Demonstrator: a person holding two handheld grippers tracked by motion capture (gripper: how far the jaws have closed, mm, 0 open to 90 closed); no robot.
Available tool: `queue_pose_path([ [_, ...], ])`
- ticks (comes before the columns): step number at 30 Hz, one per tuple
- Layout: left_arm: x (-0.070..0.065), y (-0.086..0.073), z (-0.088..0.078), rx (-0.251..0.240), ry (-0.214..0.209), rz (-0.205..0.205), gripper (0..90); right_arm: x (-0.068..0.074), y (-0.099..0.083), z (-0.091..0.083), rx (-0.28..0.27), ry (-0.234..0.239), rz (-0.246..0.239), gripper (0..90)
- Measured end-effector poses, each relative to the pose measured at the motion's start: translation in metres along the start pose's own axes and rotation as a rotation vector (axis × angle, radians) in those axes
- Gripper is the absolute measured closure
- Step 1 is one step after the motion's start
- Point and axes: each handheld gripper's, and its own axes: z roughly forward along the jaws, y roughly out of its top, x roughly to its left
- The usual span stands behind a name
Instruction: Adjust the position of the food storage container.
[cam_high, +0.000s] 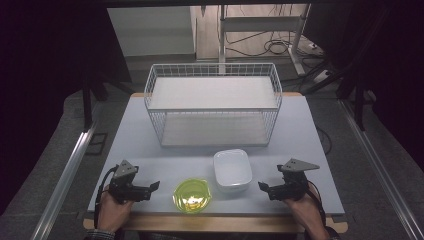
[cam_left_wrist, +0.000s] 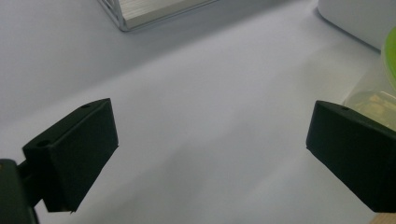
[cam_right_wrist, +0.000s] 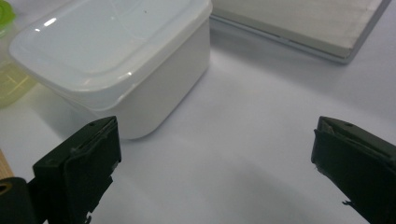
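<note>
High view: nothing has been picked up yet. The white container (cam_high: 232, 171) and green bowl (cam_high: 191, 196) are seen on the surface between the left gripper (cam_high: 155, 185) and right gripper (cam_high: 261, 186), whose fingers are held apart and empty; every grasp is judged outstanding.

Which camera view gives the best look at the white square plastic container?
The right gripper view: the white square plastic container is close, showing its lid and side wall. The high view shows it whole but small, beside the round green bowl. The left gripper view catches just one corner.
</note>
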Motion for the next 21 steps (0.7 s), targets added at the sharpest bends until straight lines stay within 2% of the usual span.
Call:
queue_pose_path([
  [6, -0.0004, 0.0001, 0.0000, -0.002, -0.005, -0.003, 0.5, -0.0001, 0.0003, -0.0002, 0.005, -0.021, -0.003, 1.9],
  [8, -0.0012, 0.0004, 0.0009, 0.006, 0.015, 0.002, 1.1, -0.0011, -0.0003, -0.0001, 0.011, -0.026, 0.000, 2.1],
  [12, -0.0007, 0.0009, 0.0010, 0.007, 0.010, -0.003, 2.4, -0.0021, -0.0009, 0.0002, 0.015, -0.028, 0.009, 2.4],
  [16, -0.0011, 0.0013, 0.0002, 0.010, 0.017, 0.001, 4.9, -0.0025, -0.0009, -0.0004, 0.018, -0.039, 0.011, 3.6],
  [17, -0.0019, 0.0018, -0.0003, 0.012, 0.032, 0.001, 6.4, -0.0026, -0.0008, -0.0006, 0.017, -0.042, 0.009, 3.8],
  [21, -0.0018, 0.0020, -0.0015, 0.011, 0.029, -0.001, 12.4, -0.0031, -0.0010, -0.0008, 0.017, -0.044, 0.013, 3.9],
])
